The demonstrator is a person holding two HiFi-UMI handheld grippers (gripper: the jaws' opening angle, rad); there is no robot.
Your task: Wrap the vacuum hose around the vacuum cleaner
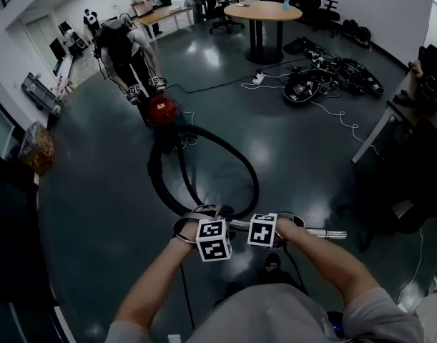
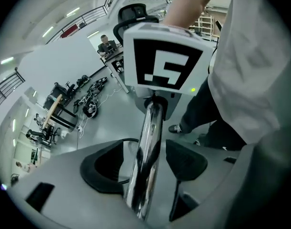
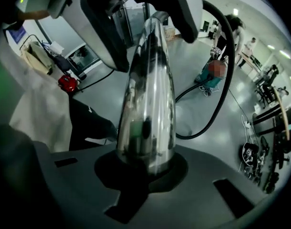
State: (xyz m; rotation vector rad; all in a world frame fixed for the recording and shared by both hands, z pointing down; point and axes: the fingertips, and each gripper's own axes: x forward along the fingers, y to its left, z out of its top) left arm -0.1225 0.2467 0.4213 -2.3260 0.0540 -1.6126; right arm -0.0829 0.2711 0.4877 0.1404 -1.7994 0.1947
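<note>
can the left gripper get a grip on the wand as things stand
Likely yes: the wand lies between the open jaws of the left gripper with nothing else in the gap, and the right gripper, shut on it close beside, should keep it steady.

Head view looks steeply down from the person's head at the near chrome tube (image 1: pixel 322 232) and the far floor (image 1: pixel 297 148); left and right gripper views ride close on that tube, facing each other along it, all three sharing it.

The metal wand (image 3: pixel 147 94) largely hides the pads of the right hand-held gripper (image 3: pixel 145 163) clamped on it.
</note>
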